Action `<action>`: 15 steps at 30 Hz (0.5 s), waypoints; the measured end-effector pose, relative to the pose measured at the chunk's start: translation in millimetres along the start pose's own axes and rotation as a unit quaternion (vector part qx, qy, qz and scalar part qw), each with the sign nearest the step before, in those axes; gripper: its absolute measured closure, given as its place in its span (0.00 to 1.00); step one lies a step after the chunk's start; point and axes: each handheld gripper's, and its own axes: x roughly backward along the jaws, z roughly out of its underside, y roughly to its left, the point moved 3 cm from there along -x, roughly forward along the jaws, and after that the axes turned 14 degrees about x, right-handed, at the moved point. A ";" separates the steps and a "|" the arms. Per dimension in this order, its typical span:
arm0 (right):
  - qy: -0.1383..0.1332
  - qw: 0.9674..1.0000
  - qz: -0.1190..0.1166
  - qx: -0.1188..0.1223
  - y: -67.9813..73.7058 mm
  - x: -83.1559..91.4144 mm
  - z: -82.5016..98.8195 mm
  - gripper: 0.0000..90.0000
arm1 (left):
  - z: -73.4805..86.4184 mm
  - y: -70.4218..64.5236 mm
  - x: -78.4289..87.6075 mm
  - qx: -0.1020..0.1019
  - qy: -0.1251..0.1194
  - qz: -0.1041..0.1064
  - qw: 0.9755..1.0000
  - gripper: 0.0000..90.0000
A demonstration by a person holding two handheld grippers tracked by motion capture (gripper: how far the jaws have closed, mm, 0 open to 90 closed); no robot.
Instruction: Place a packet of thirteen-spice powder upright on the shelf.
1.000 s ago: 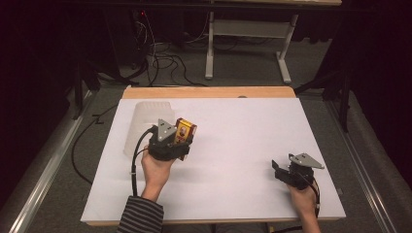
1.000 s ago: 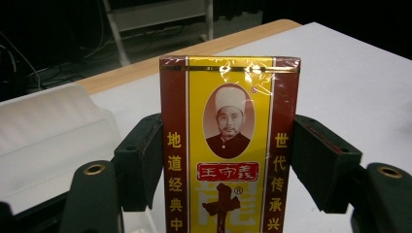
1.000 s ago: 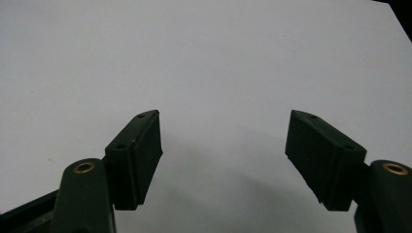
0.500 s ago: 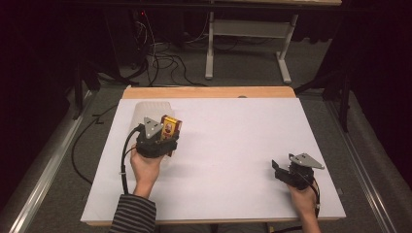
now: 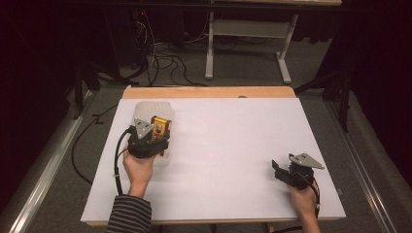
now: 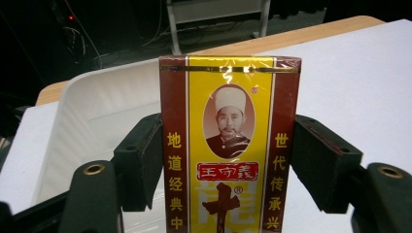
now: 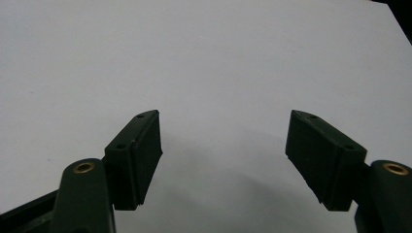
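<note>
A yellow and maroon box (image 6: 228,145) with a portrait and Chinese writing stands upright between my left gripper's jaws, and both pads press its sides. In the high view the left gripper (image 5: 156,135) holds this box (image 5: 160,126) over the near end of a white translucent container (image 5: 145,109) at the table's far left. The container's inner wall (image 6: 92,111) shows behind the box. My right gripper (image 5: 278,170) rests near the front right of the table, jaws wide apart with nothing between them (image 7: 223,155).
A white sheet covers the table (image 5: 233,145), with a wooden edge (image 5: 209,92) along the far side. Cables and a desk frame (image 5: 248,29) lie on the dark floor beyond. A metal rail (image 5: 48,160) runs along the left.
My left gripper has carried the box leftward and away from the person, to above the container. The right gripper has stayed where it was.
</note>
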 end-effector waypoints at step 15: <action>0.002 1.000 -0.001 0.001 0.3 0.0 0.0 0.33 | 12.0 11.7 -0.8 0.007 0.003 -0.019 1.000 0.36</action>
